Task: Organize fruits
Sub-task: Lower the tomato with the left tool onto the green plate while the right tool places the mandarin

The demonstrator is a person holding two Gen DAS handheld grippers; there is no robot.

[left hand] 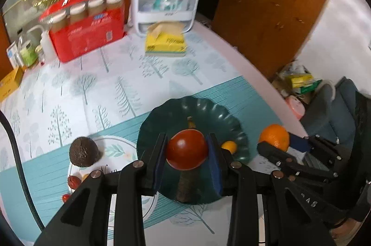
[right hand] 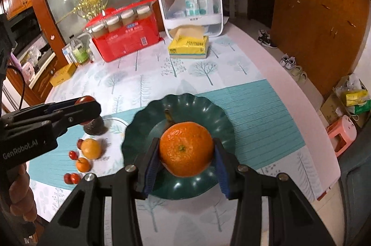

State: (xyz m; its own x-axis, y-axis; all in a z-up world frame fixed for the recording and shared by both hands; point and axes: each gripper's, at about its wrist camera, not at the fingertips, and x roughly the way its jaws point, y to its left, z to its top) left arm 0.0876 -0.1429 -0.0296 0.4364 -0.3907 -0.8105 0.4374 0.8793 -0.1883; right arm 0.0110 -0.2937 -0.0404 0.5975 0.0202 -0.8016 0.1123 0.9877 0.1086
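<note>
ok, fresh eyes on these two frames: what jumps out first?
Both grippers are loaded at once: the left hand-held gripper clamps a glossy red tomato, and the right hand-held gripper clamps a large round orange. Both hang over the dark green scalloped plate on the teal striped mat. Left of the plate, a dark rough avocado and smaller fruits sit on a white floral plate.

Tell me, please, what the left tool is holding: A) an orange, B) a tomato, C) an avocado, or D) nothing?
B: the left tool is shut on a red tomato above the green plate, while the orange sits in the right tool.
</note>
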